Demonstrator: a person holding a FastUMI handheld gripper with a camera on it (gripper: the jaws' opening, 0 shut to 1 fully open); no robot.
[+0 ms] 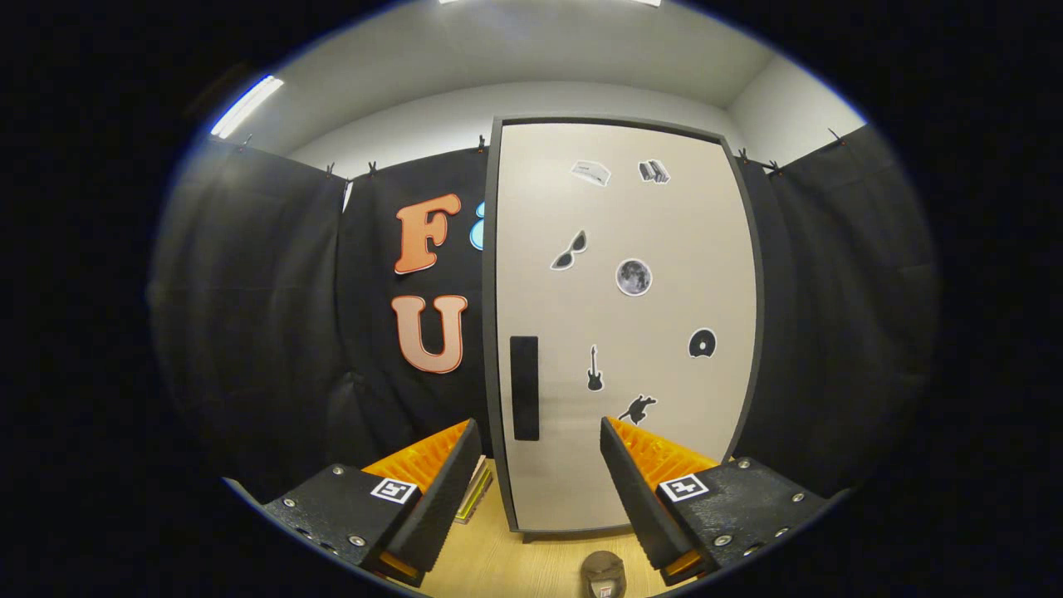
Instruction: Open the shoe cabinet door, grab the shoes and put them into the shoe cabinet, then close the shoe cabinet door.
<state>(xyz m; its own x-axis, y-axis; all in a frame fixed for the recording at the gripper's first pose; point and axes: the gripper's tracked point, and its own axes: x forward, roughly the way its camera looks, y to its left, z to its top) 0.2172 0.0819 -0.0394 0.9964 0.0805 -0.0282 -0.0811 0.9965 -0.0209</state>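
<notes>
I see my gripper (540, 432) spread wide, empty, facing the closed shoe cabinet door (623, 332) on a pale wooden floor (515, 565), black curtains (249, 316) around.

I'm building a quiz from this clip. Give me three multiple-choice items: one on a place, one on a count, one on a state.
1. Where is the dark handle on the cabinet door?
A. near its left edge
B. at its centre
C. near its right edge

2. How many stickers are on the door?
A. three
B. seven
C. ten

3. How is the gripper?
A. shut on the handle
B. open, holding nothing
C. shut on a shoe

Answers: 1 A, the handle sits by the left edge. 2 B, seven can be counted. 3 B, the jaws stand apart, short of the closed door.
</notes>
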